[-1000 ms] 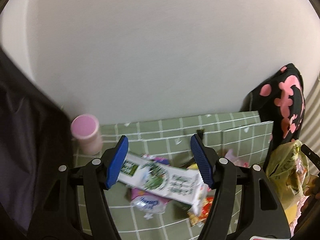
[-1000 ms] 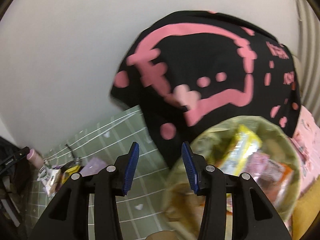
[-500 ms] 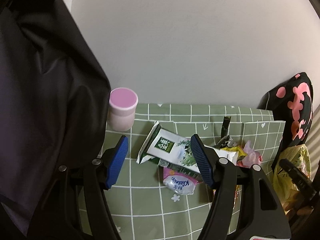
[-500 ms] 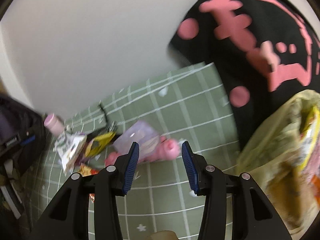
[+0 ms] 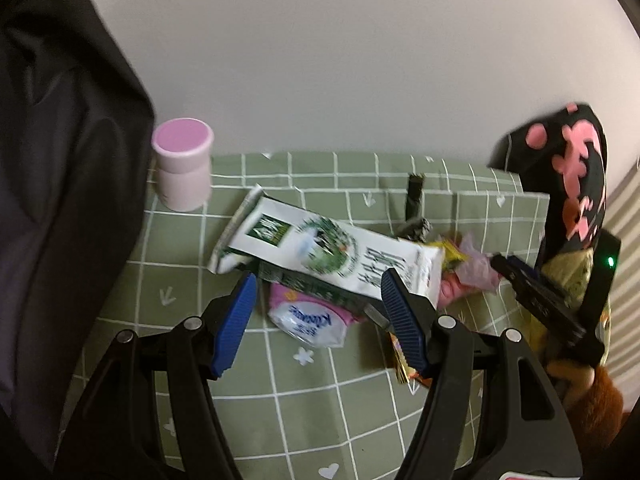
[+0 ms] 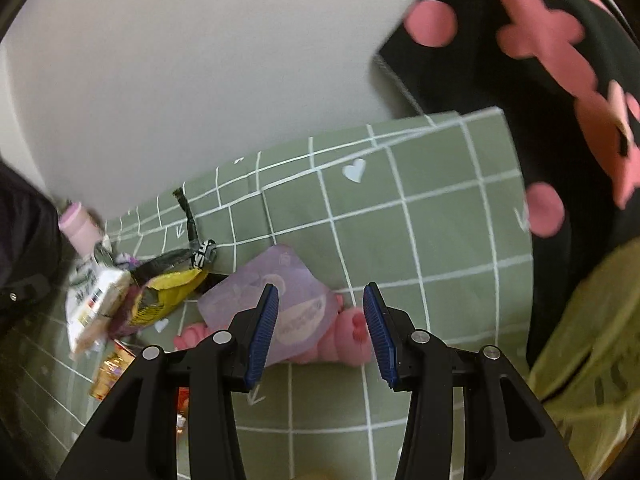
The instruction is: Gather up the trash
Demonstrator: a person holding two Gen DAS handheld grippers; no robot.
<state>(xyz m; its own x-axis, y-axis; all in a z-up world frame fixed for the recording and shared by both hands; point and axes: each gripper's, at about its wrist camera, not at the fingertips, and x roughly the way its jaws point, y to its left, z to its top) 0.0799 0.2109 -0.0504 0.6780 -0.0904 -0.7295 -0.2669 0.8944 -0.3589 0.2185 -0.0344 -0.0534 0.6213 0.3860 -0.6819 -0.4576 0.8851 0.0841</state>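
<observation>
Both claws are hovering released and empty: the left claw (image 5: 316,312) just above the tissue pack (image 5: 308,322) reading "Kleenex" and the green-and-white carton (image 5: 328,252), the right claw (image 6: 320,324) over the lilac wrapper (image 6: 276,300), its print unreadable.

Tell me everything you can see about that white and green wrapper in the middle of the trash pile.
The wrapper is a long, flat, glossy packet, white with a dark green logo panel, a round green landscape picture and black print near one end. Its far end looks torn open and crumpled. It lies tilted across the green checked cloth, on top of a dark green packet and overlapping the pink tissue pack. The open left gripper hovers just in front of it without touching.
</observation>
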